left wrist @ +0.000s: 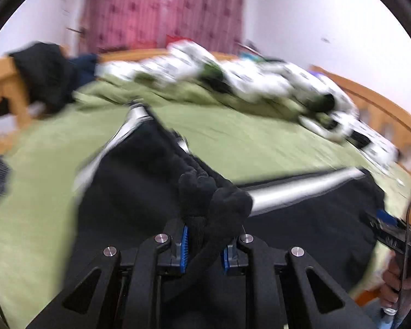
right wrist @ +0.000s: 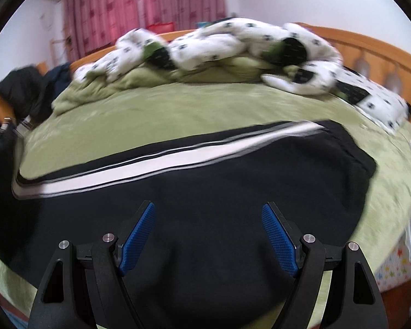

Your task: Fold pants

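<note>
My left hand-held gripper (left wrist: 205,249) pinches a bunched fold of the black pants (left wrist: 139,192), lifted off the bed (left wrist: 246,142). My right hand-held gripper (right wrist: 208,235) hovers over them, jaws wide, holding nothing.

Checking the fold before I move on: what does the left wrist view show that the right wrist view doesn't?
Left wrist only: the left tongs shut on a bunched black end of the pants, lifted over the bed, and a hand at the right edge.
Right wrist only: the right tongs open and empty above the flat pants.
Both: the white side stripe, green sheet, spotted quilt.
</note>
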